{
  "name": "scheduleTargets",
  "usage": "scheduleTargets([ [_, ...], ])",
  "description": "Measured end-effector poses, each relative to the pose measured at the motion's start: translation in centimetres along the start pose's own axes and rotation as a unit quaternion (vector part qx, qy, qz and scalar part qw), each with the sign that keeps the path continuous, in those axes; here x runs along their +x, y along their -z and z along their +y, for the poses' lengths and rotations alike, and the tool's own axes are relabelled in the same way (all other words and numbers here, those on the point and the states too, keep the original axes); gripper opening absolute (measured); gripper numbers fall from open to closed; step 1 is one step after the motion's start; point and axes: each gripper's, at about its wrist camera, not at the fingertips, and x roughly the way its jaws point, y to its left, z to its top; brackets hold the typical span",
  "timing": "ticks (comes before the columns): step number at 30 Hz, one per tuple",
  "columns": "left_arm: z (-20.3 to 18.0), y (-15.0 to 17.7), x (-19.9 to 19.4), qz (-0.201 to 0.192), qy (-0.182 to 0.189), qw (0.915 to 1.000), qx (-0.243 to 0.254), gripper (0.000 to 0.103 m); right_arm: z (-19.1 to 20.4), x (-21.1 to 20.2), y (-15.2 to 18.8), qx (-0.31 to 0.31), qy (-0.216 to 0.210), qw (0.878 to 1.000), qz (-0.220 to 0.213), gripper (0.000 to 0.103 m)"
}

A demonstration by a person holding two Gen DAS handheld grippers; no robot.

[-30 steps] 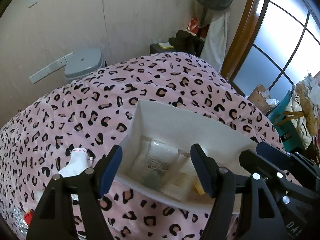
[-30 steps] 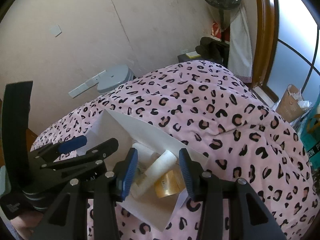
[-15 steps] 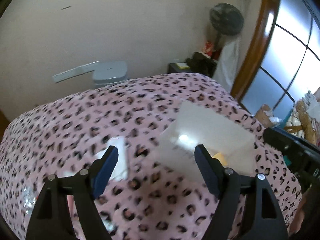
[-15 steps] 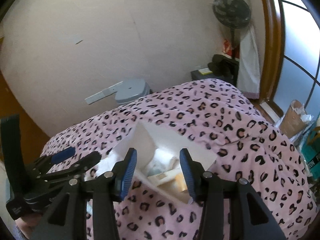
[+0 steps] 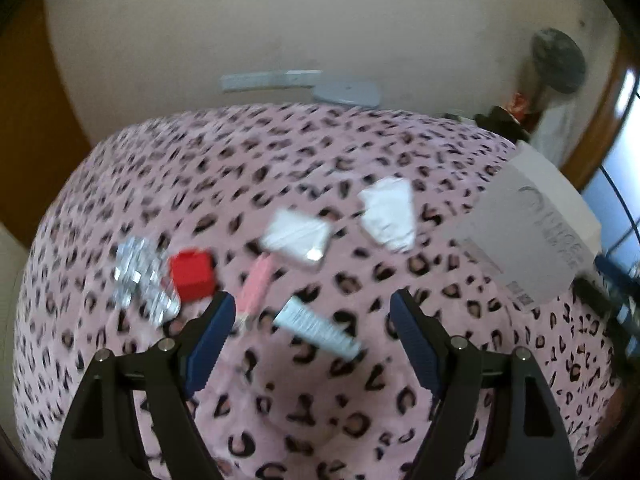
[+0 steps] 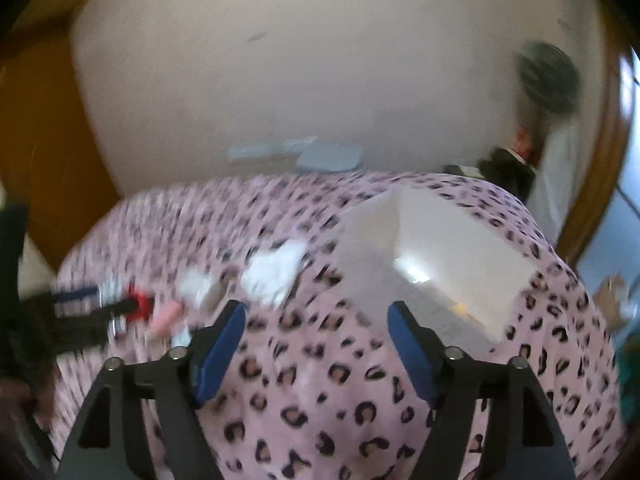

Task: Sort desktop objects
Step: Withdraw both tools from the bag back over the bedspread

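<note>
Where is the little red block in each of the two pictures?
Left wrist view: the small red block lies left of centre on the pink spotted blanket, beside a crinkly silver foil packet.
Right wrist view: the block sits far left, blurred, just behind the left gripper's arm.
Shared landmark: the white cardboard box, to the right in both.

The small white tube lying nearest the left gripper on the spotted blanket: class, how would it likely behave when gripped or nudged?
The small white tube looks slim and round, so a sideways nudge would probably roll it, though the soft spotted blanket may damp that. It seems light. If it is a squeeze tube, it may give under pressure; blur hides detail.
</note>
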Motion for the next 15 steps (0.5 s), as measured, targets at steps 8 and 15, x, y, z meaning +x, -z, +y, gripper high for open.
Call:
scheduleTargets([
  [8, 4.3, 5.5, -1.2, -0.038, -0.013, 0.9992, -0.008, 0.095, 7.1, 4.2, 4.2, 0.000, -0.005, 0.995, 0.097, 0.080],
  [15, 7.9, 8.4, -0.9, -0.015, -0.045, 0.9988, -0.011, 0.095, 10.8, 6.2, 6.8, 0.015, -0.027, 0.995, 0.098, 0.080],
])
